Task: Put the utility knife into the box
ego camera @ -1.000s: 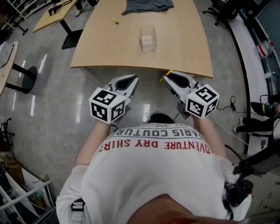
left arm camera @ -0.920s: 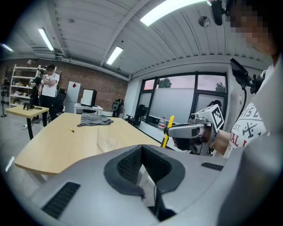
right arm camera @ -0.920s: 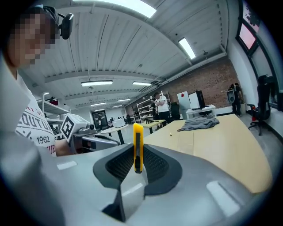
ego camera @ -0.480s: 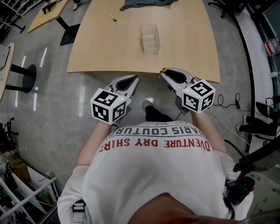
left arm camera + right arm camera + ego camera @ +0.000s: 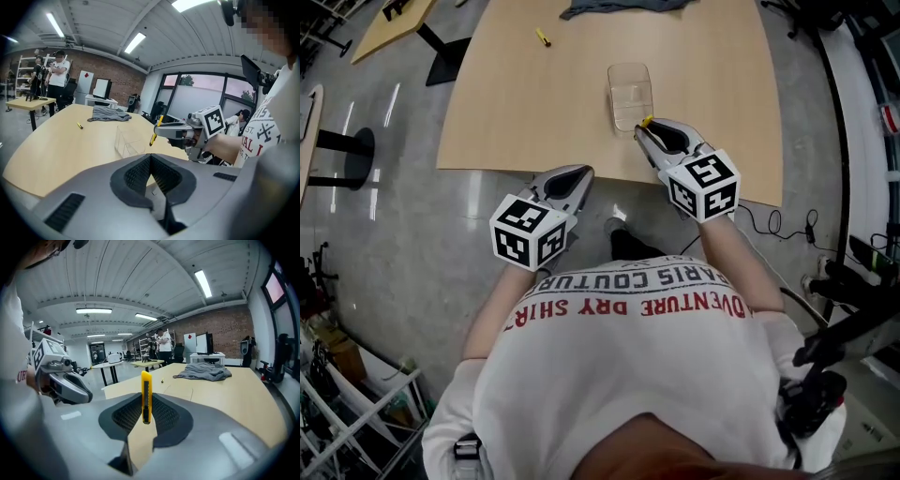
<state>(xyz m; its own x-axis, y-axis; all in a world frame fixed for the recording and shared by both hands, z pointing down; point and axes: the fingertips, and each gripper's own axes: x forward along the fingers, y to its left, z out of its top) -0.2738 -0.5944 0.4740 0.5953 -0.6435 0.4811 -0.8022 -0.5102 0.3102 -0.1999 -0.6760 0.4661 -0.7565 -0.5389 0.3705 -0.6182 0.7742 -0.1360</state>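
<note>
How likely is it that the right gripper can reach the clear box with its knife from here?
Probably yes. The right gripper, shut on the knife, hangs right at the box's near end, and nothing stands between them.

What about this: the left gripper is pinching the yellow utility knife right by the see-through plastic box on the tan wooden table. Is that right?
Not quite. The right gripper, not the left, pinches the yellow utility knife, as the right gripper view shows. The left gripper is shut on nothing. The knife is indeed beside the see-through plastic box on the tan wooden table.
</note>
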